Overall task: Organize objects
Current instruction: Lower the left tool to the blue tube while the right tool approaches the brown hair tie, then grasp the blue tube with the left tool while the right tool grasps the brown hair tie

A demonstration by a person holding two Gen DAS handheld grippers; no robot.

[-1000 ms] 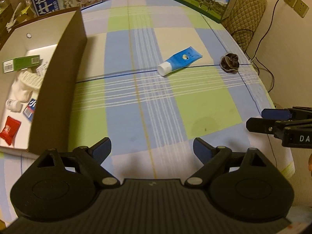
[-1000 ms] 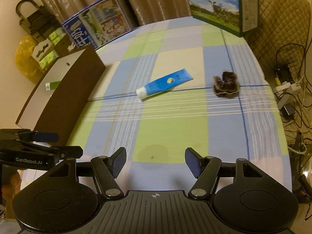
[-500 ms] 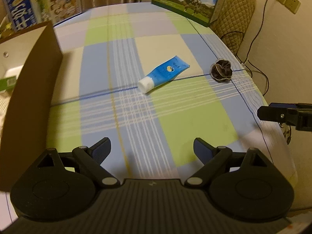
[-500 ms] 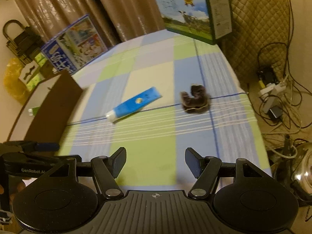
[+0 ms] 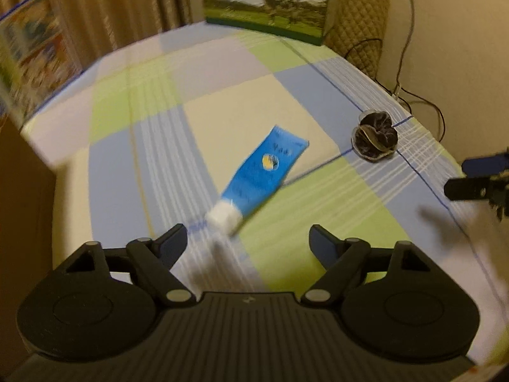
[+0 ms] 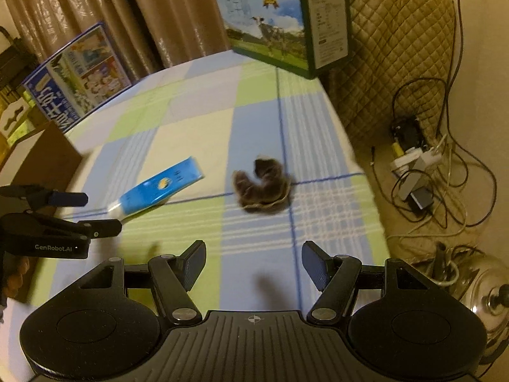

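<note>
A blue tube (image 5: 262, 172) with a white cap lies on the checked tablecloth (image 5: 152, 146); it also shows in the right wrist view (image 6: 159, 189). A dark brown scrunchie (image 5: 375, 135) lies to its right, also seen in the right wrist view (image 6: 262, 184). My left gripper (image 5: 248, 243) is open and empty, just short of the tube's cap. My right gripper (image 6: 253, 262) is open and empty, a short way before the scrunchie. Each gripper shows at the edge of the other's view.
A brown cardboard box (image 6: 41, 156) stands at the table's left edge. A blue milk carton (image 6: 76, 73) and a green-and-blue carton (image 6: 280, 28) stand at the back. A quilted chair (image 6: 397, 47), cables and a power strip (image 6: 413, 165) are off the right edge.
Both grippers have moved forward and to the right. The left one has closed in on the tube, the right one on the scrunchie. The box has slid out of the left view.
</note>
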